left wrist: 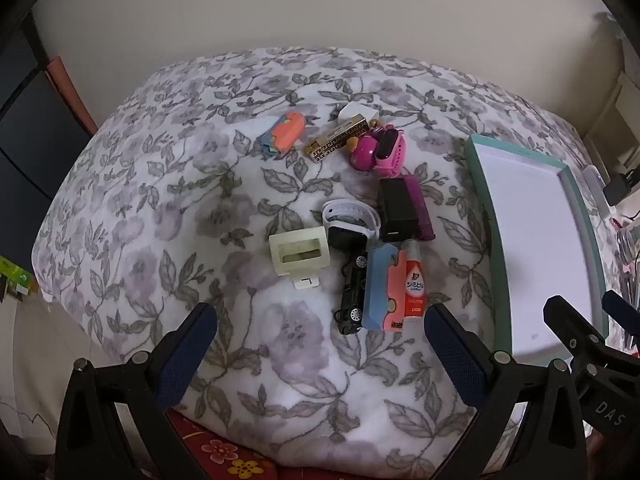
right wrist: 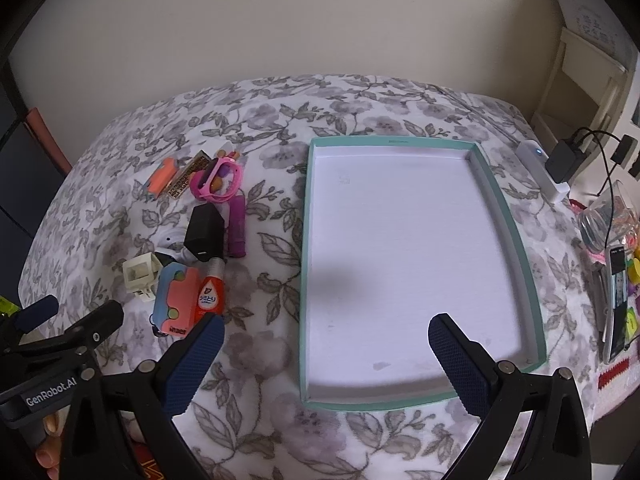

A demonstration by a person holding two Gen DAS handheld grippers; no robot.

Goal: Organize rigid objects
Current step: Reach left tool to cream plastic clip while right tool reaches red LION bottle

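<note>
Left gripper jaws apart, holding nothing, above toy car; right gripper jaws apart, holding nothing, over teal tray

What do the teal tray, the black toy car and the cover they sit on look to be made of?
Teal tray: probably cardboard, matte; thin straight walls, white papery floor with faint scuffs.
Black toy car: glossy hard shell with silvery wheels, plastic or die-cast metal; cannot tell which.
Floral cover: soft fabric, likely fleece; fuzzy surface, rounded folds.
</note>
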